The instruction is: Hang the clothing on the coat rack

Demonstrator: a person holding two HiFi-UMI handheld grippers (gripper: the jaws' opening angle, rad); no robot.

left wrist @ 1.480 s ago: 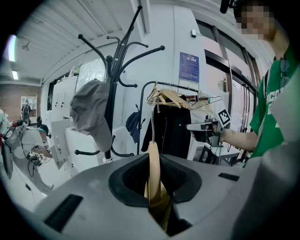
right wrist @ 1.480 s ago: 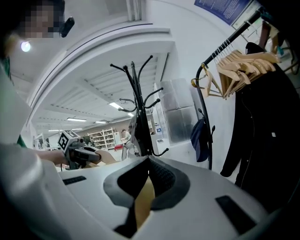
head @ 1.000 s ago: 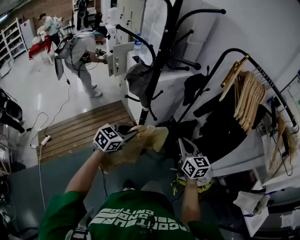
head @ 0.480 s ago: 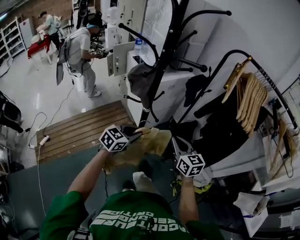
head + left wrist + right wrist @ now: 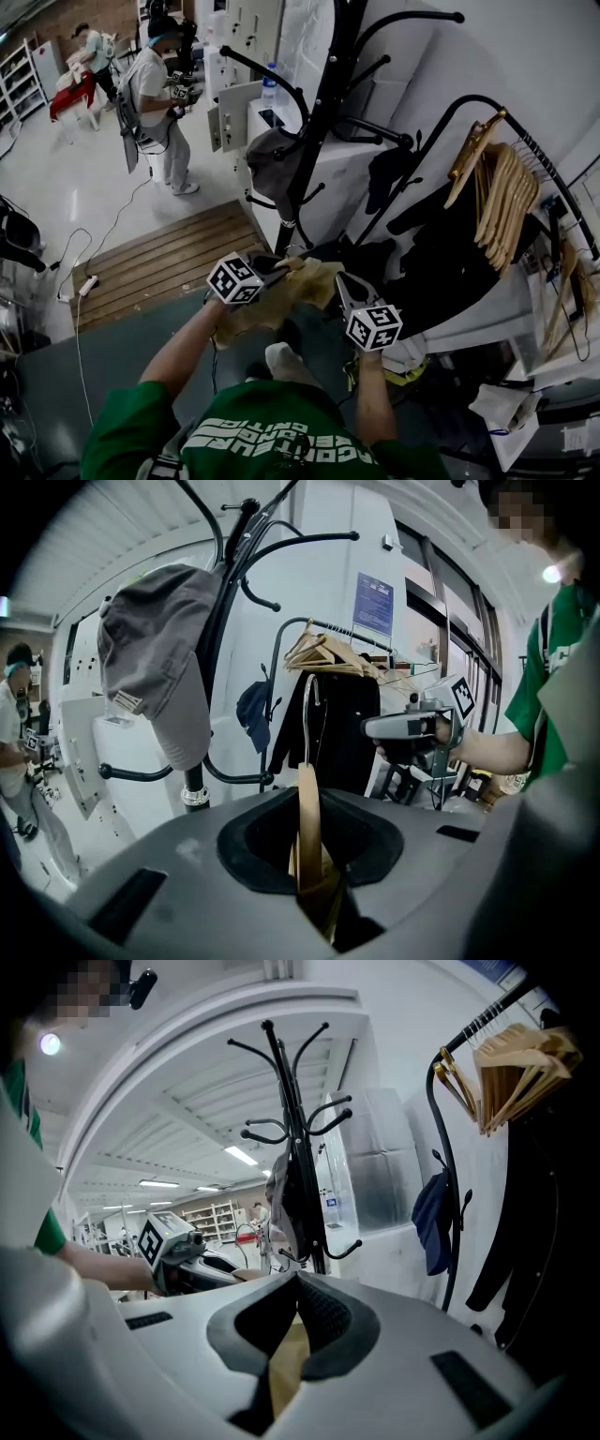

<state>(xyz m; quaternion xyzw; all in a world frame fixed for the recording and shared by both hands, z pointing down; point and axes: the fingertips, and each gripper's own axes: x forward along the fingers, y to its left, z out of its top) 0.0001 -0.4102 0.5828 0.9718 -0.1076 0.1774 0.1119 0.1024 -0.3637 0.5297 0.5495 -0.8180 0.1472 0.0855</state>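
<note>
**Head view.**
- L claw (image 5: 279,269): clenched, marker cube up, in front of coat rack (image 5: 317,122). Has shifted slightly right vs 1 s ago.
- Item: tan garment (image 5: 305,286), bunched betw. both claws. Not on the rack; it sits below the lowest hooks.
- R claw (image 5: 341,281): tip on the garment's right edge. Has come up and left since 1 s ago, now nearer L claw.
- Grey cap (image 5: 270,157): on a lower rack hook, unchanged.
- Spare hangers (image 5: 502,192): hung right of rack, above black clothes (image 5: 450,258).
- Bystander (image 5: 155,89): upper left, now further up-frame and more upright than before.

**L claw view.**
- Jaws closed on wood hanger (image 5: 307,808), its metal hook pointing up; tan cloth under it.
- R claw seen beyond, to the right. Cap and rack at left.

**R claw view.**
- Jaws pinched on the tan cloth.
- L claw at left, rack straight ahead.
</note>
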